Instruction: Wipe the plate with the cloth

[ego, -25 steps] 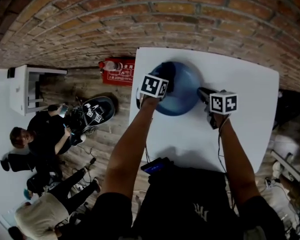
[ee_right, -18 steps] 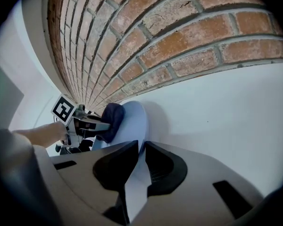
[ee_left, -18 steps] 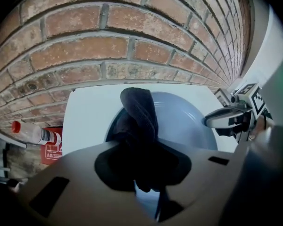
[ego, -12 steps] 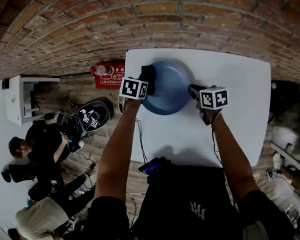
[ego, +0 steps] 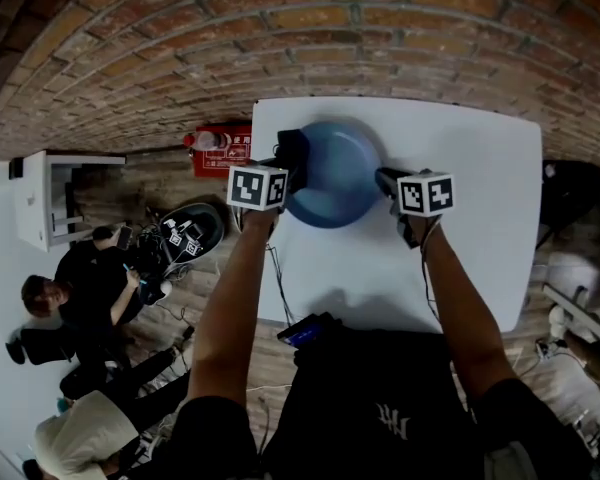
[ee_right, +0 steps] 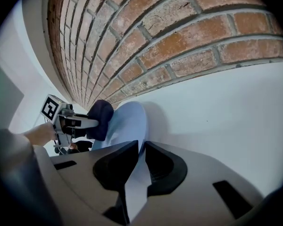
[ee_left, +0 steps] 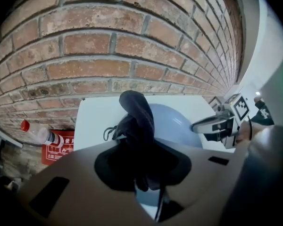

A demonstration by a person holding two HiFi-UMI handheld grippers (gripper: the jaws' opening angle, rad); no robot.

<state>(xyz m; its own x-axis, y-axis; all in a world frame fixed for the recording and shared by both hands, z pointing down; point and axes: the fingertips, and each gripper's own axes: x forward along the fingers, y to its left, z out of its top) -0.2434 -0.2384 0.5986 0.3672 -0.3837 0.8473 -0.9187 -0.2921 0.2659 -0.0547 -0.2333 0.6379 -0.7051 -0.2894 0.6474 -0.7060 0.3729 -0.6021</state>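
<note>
My white table [ego: 480, 238] fills the upper middle of the head view. The blue plate [ego: 338, 180] is on its left part. A second ago the dark cloth [ego: 293, 158] was over the inside of the plate, up and to the left. Now it is out at the plate's left rim, and I cannot tell if it presses there. I think that stroke is done, so the cloth must go back in for more wiping. My left gripper [ee_left: 144, 149] pinches the bunched cloth tight. My right gripper [ee_right: 137, 159] is clamped on the plate's right rim and has not moved. It keeps the plate steady.
</note>
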